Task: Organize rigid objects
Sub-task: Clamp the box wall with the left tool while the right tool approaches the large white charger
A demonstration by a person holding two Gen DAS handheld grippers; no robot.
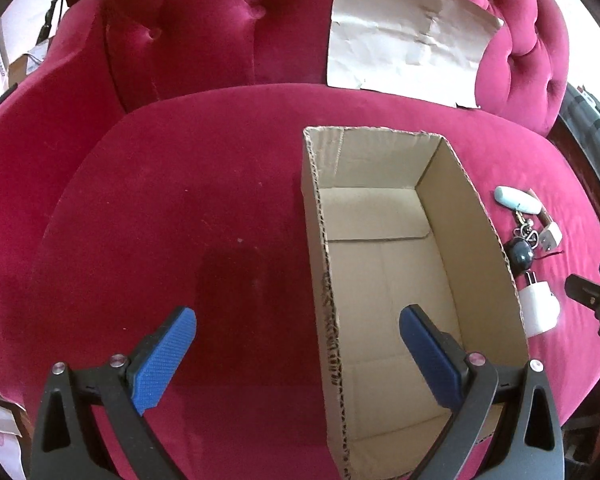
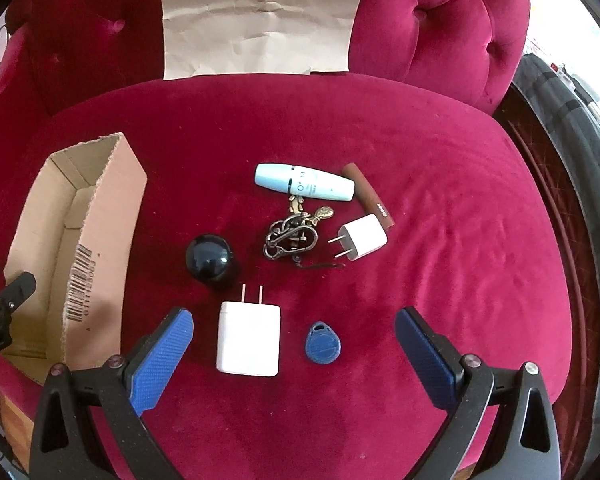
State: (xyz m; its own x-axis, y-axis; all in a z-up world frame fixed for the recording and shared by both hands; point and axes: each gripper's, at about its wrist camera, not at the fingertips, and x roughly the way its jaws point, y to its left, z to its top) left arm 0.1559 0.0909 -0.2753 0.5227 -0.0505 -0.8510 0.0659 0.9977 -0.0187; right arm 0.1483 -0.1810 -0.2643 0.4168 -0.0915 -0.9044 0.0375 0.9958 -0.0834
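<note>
Both grippers held apart, empty: left gripper (image 1: 298, 354) over cardboard box (image 1: 384, 264), right gripper (image 2: 294, 354) over large white charger (image 2: 248, 338).
Nothing boxed yet (box seen empty); charger, blue key fob (image 2: 323, 343), black ball (image 2: 209, 257), keyring (image 2: 294, 232) remain on the red cushion (image 2: 440, 240).

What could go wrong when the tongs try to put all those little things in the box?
The black ball is round, so it may roll off when the open right tongs nudge it. The blue tag lies flat on soft velvet and may be hard to pinch. The cardboard box is light, held by nothing, and could slide if bumped.
</note>
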